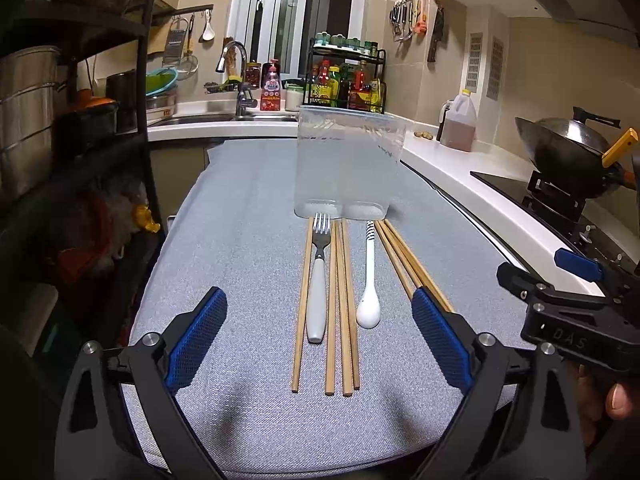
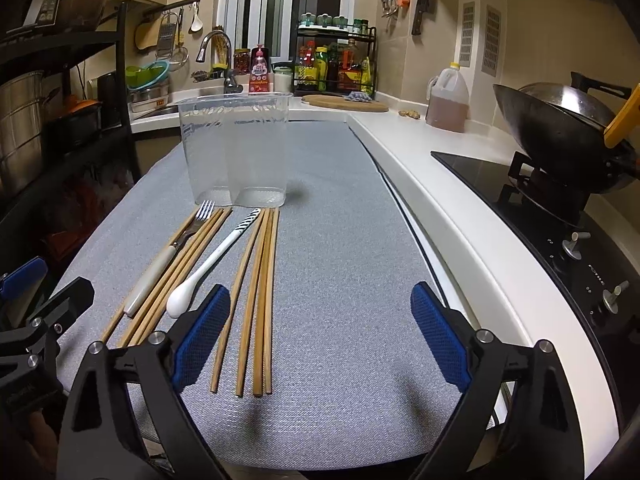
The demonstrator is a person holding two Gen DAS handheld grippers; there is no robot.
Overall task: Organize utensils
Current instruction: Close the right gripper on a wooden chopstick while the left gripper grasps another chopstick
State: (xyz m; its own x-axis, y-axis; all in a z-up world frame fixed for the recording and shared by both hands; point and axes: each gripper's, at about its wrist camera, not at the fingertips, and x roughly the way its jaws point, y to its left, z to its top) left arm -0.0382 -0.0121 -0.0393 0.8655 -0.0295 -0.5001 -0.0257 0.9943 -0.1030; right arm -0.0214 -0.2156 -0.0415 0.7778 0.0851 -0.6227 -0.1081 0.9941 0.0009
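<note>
A clear plastic two-compartment holder (image 1: 347, 164) (image 2: 236, 150) stands upright on the grey mat (image 1: 248, 264) (image 2: 344, 280). In front of it lie a fork with a white handle (image 1: 318, 280) (image 2: 162, 262), a white spoon with a striped handle end (image 1: 370, 280) (image 2: 208, 264) and several wooden chopsticks (image 1: 340, 312) (image 2: 260, 300), all pointing at the holder. My left gripper (image 1: 318, 340) hovers open above the near ends of the fork and left chopsticks, holding nothing. My right gripper (image 2: 320, 340) is open over the right chopsticks and bare mat, also holding nothing.
A white counter (image 2: 460, 216) borders the mat on the right, with a black hob (image 2: 560, 232), a wok (image 2: 560, 140) and an oil jug (image 2: 448, 98). A sink and tap (image 1: 236, 76), spice rack (image 1: 346, 80) and dark shelving (image 1: 60, 120) stand behind and left.
</note>
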